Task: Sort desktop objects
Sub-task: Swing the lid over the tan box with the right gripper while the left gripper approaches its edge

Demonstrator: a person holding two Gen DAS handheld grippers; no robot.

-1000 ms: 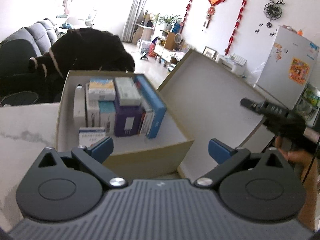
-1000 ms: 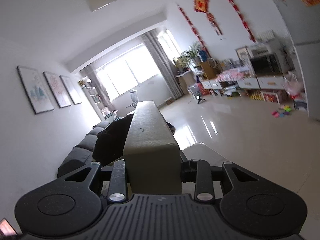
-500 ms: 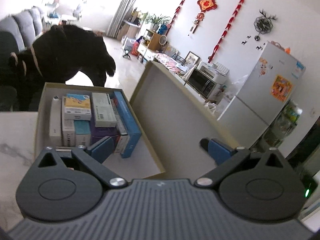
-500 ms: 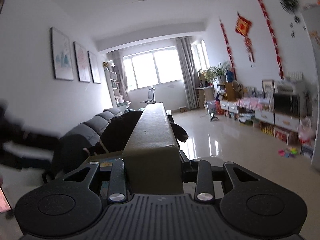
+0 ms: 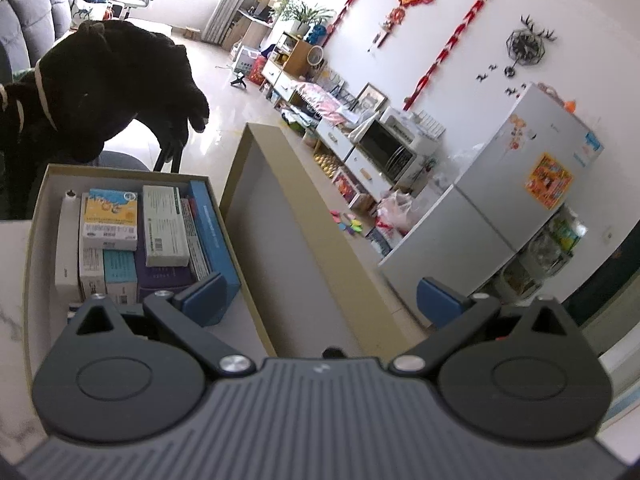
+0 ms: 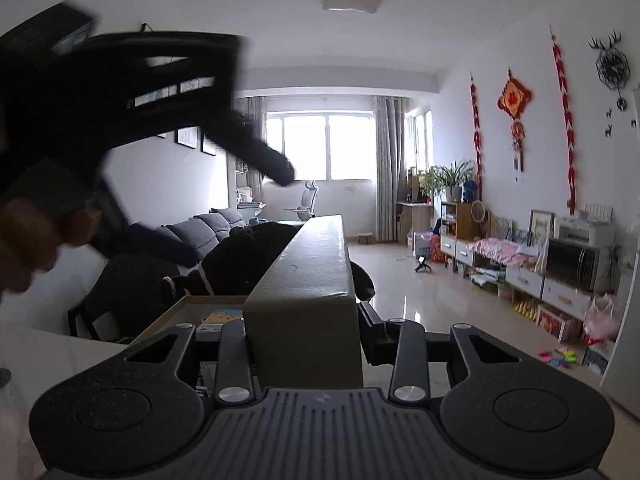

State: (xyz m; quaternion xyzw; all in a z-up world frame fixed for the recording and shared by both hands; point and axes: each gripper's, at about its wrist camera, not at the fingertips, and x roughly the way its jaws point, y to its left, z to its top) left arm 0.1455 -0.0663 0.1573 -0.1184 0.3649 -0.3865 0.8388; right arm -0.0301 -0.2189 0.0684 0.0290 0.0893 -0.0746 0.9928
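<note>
A white table [image 5: 12, 320] was seen bearing an open cardboard box [image 5: 36, 216], in which several small packets [image 5: 110, 220] were packed side by side. The box's lid [image 6: 308, 300] was held tilted on edge just right of the box, clamped at its rim by the right gripper [image 6: 308, 344]. The left gripper [image 5: 320, 300] was held above the box with its jaws wide apart and nothing between them.

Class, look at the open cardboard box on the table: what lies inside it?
Inside the open box stand packed medicine cartons and a blue carton. The left gripper, jaws open, covers the box's near end; anything beneath the cartons is hidden.
</note>
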